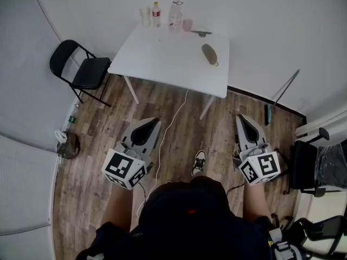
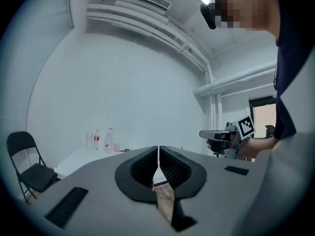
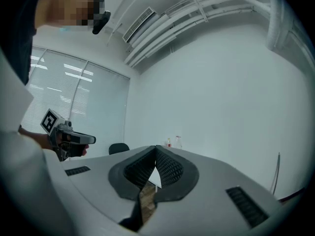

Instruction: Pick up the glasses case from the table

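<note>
1. Looking down, the head view alone shows the glasses case (image 1: 210, 54). It lies on the white table (image 1: 162, 64) near the right edge, well ahead of the left gripper (image 1: 153, 122) and the right gripper (image 1: 240, 118).
2. Its long axis runs away from the person, with the far end tilted slightly left.
3. Each gripper view shows its own jaws closed tip to tip, with nothing between them.
</note>
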A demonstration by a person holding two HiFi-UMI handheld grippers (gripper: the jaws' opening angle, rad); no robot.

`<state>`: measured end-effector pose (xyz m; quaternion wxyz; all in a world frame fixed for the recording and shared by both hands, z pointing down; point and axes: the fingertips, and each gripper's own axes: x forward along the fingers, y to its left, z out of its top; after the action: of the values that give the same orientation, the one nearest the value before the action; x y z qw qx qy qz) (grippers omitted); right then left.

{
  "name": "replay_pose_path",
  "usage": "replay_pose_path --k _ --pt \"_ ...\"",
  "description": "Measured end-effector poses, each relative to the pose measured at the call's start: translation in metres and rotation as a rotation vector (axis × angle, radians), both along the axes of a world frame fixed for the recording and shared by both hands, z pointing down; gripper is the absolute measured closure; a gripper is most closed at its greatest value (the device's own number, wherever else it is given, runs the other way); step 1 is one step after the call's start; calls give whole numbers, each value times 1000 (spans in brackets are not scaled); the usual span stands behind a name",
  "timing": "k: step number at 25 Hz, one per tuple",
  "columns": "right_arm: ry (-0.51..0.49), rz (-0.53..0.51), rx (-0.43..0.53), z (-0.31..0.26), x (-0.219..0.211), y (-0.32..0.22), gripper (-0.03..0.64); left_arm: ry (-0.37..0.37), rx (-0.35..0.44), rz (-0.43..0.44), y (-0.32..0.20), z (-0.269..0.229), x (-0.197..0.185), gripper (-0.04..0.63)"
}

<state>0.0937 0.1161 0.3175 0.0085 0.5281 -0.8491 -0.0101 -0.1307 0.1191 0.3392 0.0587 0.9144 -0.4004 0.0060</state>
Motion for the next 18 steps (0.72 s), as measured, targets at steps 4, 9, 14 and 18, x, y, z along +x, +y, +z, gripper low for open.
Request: replay_pose_path --k 4,9,14,18 --pt "-12 -12 1 3 13 -40 595 -14 -4 -18 -36 2 12 565" --pt "-32 -31 -21 11 46 -102 595 -3 -23 -46 -92 3 42 565" --pt "-40 -65 -36 12 80 -162 595 -15 -36 -84 -143 -2 75 566" --pt "-37 -101 -44 13 109 -211 595 -18 -38 -132 -184 -3 103 565"
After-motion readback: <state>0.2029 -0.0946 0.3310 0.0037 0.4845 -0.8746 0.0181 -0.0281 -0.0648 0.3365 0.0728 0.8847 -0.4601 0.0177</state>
